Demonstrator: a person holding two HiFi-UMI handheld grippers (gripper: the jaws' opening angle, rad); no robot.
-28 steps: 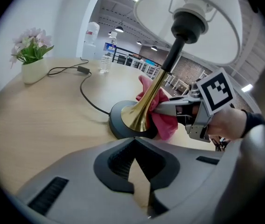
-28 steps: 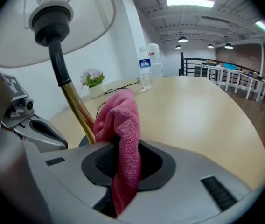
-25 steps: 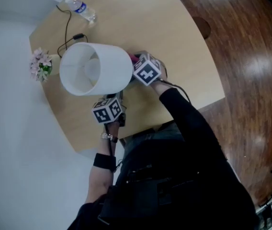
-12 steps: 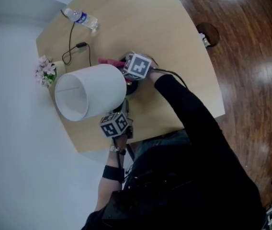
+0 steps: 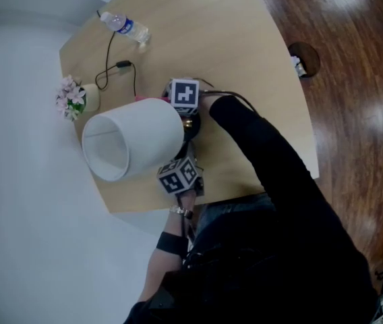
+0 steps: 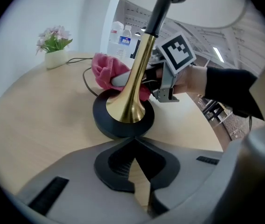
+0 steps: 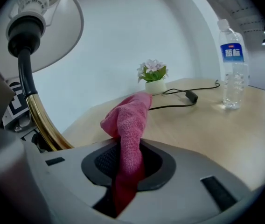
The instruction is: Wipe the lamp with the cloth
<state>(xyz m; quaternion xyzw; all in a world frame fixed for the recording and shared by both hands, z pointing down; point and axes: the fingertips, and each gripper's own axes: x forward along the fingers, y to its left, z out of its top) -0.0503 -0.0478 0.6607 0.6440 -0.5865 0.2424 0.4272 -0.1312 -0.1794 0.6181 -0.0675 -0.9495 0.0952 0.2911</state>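
Pale wood forms the rounded table (image 5: 245,52), which is bounded by a white wall (image 5: 23,181) on one side and by dark plank floor (image 5: 353,79) on the other. The lamp is found near the person's edge of the table: its white shade (image 5: 141,137) is seen tilted, open end toward the wall, reaching out to the wall-side edge, while its black round base (image 6: 123,122) sits on the wood with the brass stem (image 6: 139,73) rising at a lean. The left gripper (image 6: 135,146) is held just short of that base, its jaws pressed together with nothing between them (only a sliver of table shows through the gap). The right gripper (image 7: 125,157) is placed on the far side of the stem, and its jaws are clamped on the pink cloth (image 7: 128,125), which stands up bunched above them and lies against the foot of the stem in the left gripper view. Bare wood is left beyond the right arm toward the floor-side edge. The far corner is taken up by a water bottle (image 5: 127,27), a small pot of flowers (image 5: 77,98) near the wall, and a black cable (image 5: 114,69) looped between them.
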